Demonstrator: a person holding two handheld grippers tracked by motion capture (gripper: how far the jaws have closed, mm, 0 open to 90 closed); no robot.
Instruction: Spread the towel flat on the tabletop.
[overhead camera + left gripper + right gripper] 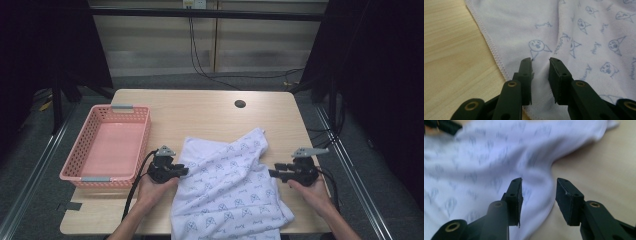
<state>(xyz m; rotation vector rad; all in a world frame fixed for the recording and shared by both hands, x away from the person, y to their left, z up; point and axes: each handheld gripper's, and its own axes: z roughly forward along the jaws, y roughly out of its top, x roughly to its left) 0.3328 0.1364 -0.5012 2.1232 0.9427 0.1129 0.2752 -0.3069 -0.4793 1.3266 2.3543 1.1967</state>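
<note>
A pale wooden worktop (210,112) with a dark round hole (240,104) is seen on grey flooring, with black cables (200,60) trailing across a panelled wall behind. One white printed cloth (227,187) is spread rumpled between the two tongs, overhanging the near edge. The left tongs (181,171) are held parted over the cloth's hemmed edge, with nothing pinched. The right tongs (274,173) are held parted beside its opposite edge. One empty pink basket (85,162) is placed just beyond the left tongs.

A white cloth (227,187) printed with small blue doodles lies rumpled, its near edge overhanging the table.
</note>
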